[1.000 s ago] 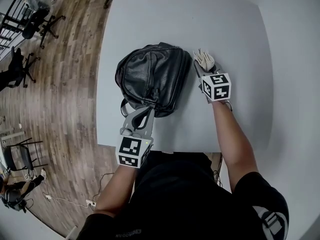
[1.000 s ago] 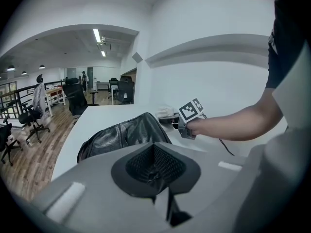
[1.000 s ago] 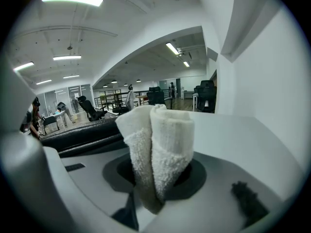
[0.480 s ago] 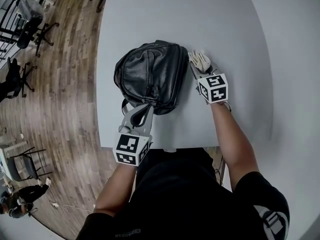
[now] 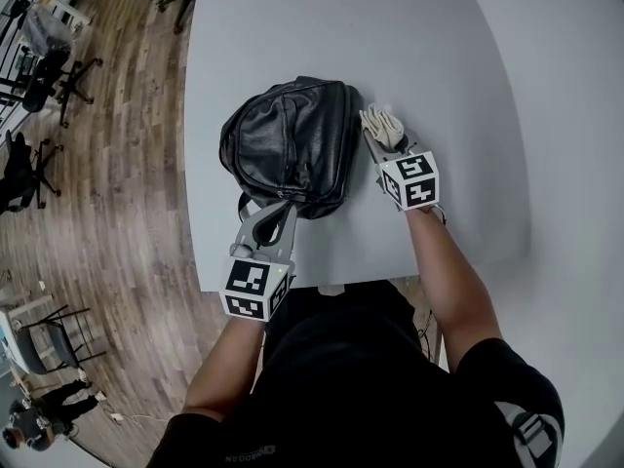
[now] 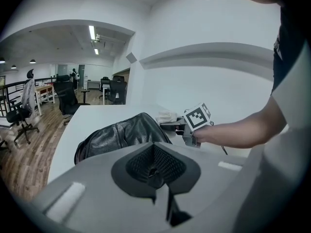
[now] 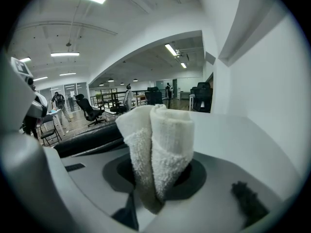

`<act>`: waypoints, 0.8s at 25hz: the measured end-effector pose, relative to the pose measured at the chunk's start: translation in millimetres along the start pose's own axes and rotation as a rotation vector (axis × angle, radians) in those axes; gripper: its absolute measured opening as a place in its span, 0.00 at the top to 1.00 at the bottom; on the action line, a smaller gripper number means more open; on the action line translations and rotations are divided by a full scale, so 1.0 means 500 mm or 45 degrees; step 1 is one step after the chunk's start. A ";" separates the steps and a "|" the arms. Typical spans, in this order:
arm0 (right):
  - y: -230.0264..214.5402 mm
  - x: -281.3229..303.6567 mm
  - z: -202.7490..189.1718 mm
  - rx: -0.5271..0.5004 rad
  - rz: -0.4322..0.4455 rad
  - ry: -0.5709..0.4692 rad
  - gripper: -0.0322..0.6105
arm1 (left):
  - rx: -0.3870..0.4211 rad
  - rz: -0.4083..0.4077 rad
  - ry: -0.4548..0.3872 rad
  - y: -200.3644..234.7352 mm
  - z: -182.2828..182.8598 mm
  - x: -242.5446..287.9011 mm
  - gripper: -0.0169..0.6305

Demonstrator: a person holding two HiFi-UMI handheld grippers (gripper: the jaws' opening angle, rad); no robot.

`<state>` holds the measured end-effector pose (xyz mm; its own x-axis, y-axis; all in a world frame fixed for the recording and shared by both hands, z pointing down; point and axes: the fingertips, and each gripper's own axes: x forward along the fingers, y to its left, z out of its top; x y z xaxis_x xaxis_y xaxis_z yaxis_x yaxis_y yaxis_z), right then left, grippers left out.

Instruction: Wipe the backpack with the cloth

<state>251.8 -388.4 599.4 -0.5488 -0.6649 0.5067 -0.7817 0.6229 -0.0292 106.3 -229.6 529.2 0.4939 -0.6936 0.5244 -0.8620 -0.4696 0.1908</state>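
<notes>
Black leather backpack (image 5: 288, 144) on white table (image 5: 439, 57), long axis running away from the person, lies just left of right gripper (image 5: 378, 139) clamping folded white terry cloth (image 5: 385, 122); left gripper (image 5: 278, 213), jaws together, sits at its near end.

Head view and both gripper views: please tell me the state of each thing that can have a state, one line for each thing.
backpack: lying on the table, looks zipped shut.
cloth: bunched up, clamped in the right gripper, beside the backpack's right side.
right gripper: jaws shut on the cloth.
left gripper: jaws together, tips at the backpack's near edge.
</notes>
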 end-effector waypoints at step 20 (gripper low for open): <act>0.099 -0.090 -0.038 0.030 -0.085 0.034 0.78 | 0.076 -0.098 -0.020 0.015 -0.021 -0.054 0.97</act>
<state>243.6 -319.7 591.4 -0.4876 -0.6931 0.5309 -0.8231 0.5677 -0.0150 85.1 -208.7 525.3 0.5605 -0.6623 0.4972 -0.8134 -0.5531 0.1803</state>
